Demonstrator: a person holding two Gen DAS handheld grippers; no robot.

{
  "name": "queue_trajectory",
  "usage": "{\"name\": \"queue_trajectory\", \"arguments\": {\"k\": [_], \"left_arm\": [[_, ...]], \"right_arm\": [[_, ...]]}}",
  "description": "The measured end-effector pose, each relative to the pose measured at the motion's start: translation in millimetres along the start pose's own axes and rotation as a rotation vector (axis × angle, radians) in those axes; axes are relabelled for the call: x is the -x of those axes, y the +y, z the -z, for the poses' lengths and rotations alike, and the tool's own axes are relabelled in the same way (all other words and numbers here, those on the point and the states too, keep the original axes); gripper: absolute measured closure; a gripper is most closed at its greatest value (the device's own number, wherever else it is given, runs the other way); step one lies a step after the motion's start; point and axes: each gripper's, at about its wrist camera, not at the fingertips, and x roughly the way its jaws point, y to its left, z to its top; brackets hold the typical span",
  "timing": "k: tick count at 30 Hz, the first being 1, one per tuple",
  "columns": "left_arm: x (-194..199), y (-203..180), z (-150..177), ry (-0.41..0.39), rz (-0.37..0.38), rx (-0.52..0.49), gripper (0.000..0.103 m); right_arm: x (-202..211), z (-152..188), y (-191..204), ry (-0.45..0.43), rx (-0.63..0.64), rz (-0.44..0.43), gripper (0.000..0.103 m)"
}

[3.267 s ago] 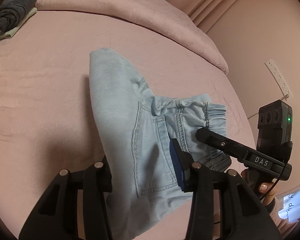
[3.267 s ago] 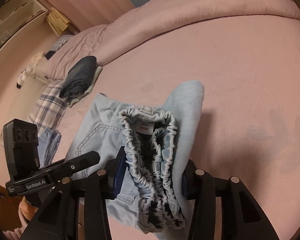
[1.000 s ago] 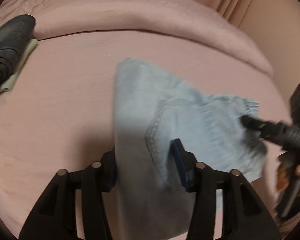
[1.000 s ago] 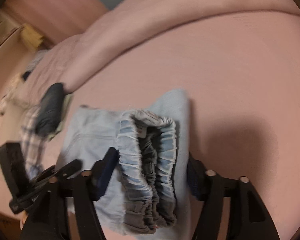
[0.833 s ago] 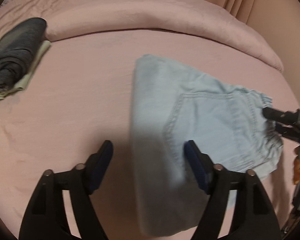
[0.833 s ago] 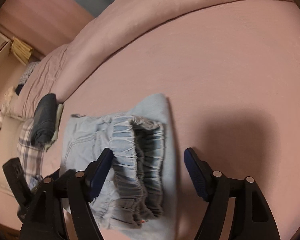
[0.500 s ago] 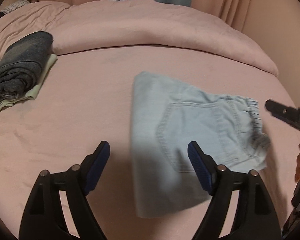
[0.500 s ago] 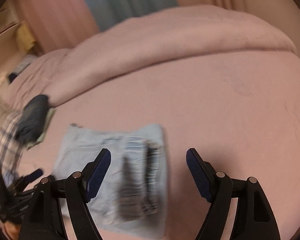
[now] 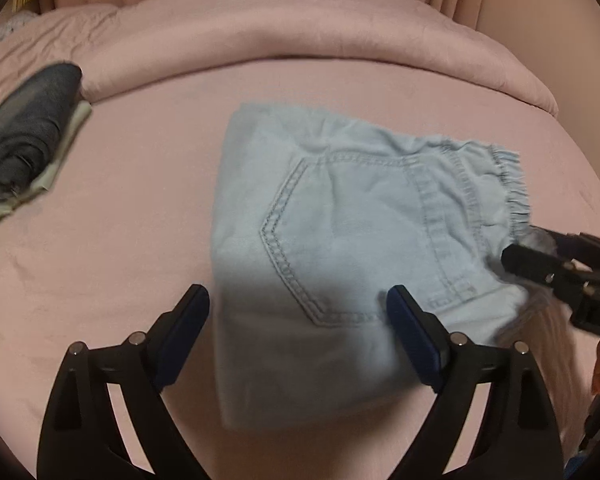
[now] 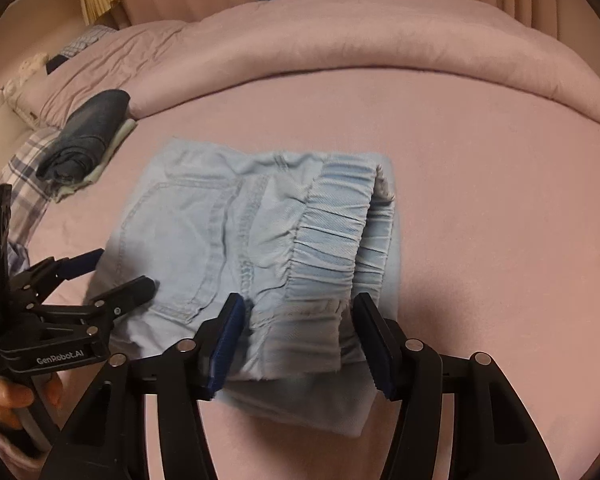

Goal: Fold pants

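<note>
- Pants (image 9: 340,240): light-blue denim, folded into a compact block, lying flat on the pink bed sheet (image 9: 140,240), roughly mid-bed and in front of the rolled pink duvet (image 9: 300,40).
- Back pocket faces up, its stitching clear in the left wrist view. The elastic waistband (image 10: 332,232) is stacked in layers on the side toward the right gripper.
- Left gripper (image 9: 296,320): jaws wide and opening. Blue pads straddle the near edge of the folded block, and neither pad presses on the cloth.
- Right gripper (image 10: 300,328): jaws closing, with the gathered waistband end between them. The left pad is at or touching the fabric edge; a gap shows at the right pad, so no clamp yet.
- In the left wrist view the right gripper (image 9: 540,256) comes in from the right edge, tips at the waistband corner; that area is motion-blurred.
- In the right wrist view the left gripper (image 10: 112,272) sits at the pocket side of the pants, fingers spread, with a hand (image 10: 12,396) on its handle.
- Dark folded garment (image 9: 28,128) sits on a pale cloth (image 9: 60,152) at far left of the bed, well apart from the pants.
- Plaid fabric (image 10: 28,176) lies beyond it at the bed edge.
</note>
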Motion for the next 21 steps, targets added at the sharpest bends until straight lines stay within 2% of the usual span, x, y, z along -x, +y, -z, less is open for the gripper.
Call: {"name": "queue_trajectory", "arguments": {"k": [3,6,8,9,10,14,17,21], "left_arm": [[29,-3,-1,-0.034,-0.002,0.002,0.012],[58,-3,-1,-0.049,-0.03,0.028,0.002],[77,-1,1,-0.068,-0.027,0.065,0.001],[87,0,2,-0.073,-0.019,0.086,0.001],[94,0,4,-0.076,-0.021,0.097,0.001],[122,-9,11,-0.074,-0.072,0.079,0.001],[141,-17,19,-0.085,-0.074,0.074,0.001],[163,-24,25,-0.099,-0.143,0.066,0.001]], "right_arm": [[21,-1,3,-0.031,-0.047,-0.021,0.034],[42,-2,7,-0.058,-0.072,-0.022,0.026],[55,-1,13,-0.063,-0.071,-0.024,0.016],[62,1,15,-0.068,-0.069,-0.022,0.006],[69,2,18,-0.078,-0.065,-0.022,0.003],[96,6,32,-0.117,-0.052,-0.016,0.001],[110,9,42,-0.131,-0.035,0.004,0.001],[124,13,51,-0.136,-0.022,0.001,0.001]]}}
